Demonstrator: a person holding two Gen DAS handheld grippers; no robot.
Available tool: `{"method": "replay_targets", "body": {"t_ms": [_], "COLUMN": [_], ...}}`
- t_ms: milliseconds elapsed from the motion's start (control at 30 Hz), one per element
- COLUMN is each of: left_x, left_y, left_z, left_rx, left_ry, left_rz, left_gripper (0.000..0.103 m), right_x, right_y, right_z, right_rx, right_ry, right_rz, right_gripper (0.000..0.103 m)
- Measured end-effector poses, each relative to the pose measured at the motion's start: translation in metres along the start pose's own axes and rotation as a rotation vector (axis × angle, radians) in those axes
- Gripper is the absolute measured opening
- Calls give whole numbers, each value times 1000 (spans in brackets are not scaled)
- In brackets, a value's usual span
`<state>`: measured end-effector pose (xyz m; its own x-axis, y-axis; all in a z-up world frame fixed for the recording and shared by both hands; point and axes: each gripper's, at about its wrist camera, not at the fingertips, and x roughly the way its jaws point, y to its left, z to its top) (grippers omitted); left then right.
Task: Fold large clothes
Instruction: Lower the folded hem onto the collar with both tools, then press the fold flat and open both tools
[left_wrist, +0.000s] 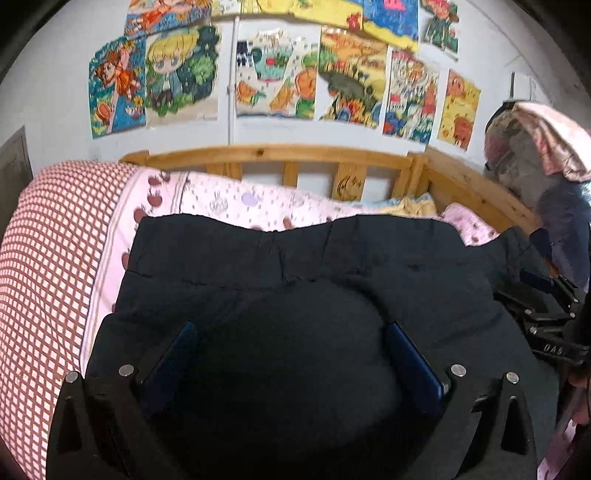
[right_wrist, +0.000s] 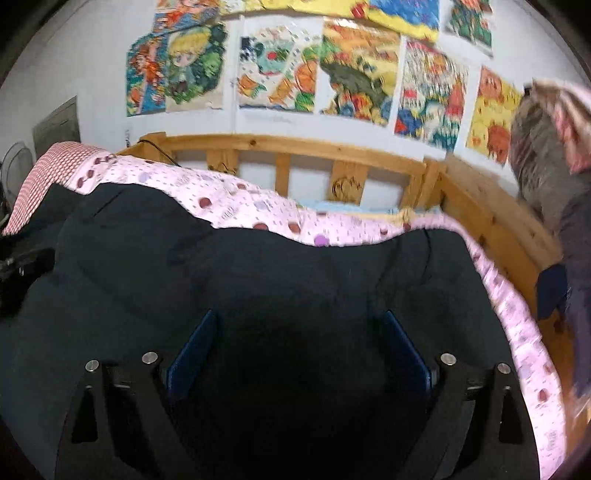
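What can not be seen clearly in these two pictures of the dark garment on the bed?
- Dark garment: near part cut off by the bottom edge in both views; its type is unclear.
- Left tongs, right tongs: open, but contact with the cloth is lost in shadow.
- Wall drawings: blurred in the right wrist view.
- Bundle at the right: cut off by the edge.

White wall hung with bright drawings — wooden bed rail below, pink spotted bedding.
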<state>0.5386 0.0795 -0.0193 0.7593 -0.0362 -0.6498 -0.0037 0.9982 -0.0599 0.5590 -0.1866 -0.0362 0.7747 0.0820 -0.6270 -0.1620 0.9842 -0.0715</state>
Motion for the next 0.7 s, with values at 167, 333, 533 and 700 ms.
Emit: {"method": "replay_targets", "body": {"t_ms": [167, 333, 533, 700], "left_x": [17, 32, 43, 45], "left_y": [-5, 6, 13, 13], "left_z": [-7, -7, -13, -17], "left_rx": [20, -26, -62, -65], "left_ry": [43, 75, 72, 55], "left_rz": [0, -54, -91, -97], "left_gripper": [103, 103, 103, 103], "right_x": [26, 47, 61, 64], "right_y": [-13, -21, -25, -22], "right_z": [-14, -21, -28, -34], "right_rx": [85, 138, 186, 202], "right_ry": [56, 84, 77, 56], "right_rz": [74, 149, 212, 224], "right_gripper": [99, 102, 102, 102]}}
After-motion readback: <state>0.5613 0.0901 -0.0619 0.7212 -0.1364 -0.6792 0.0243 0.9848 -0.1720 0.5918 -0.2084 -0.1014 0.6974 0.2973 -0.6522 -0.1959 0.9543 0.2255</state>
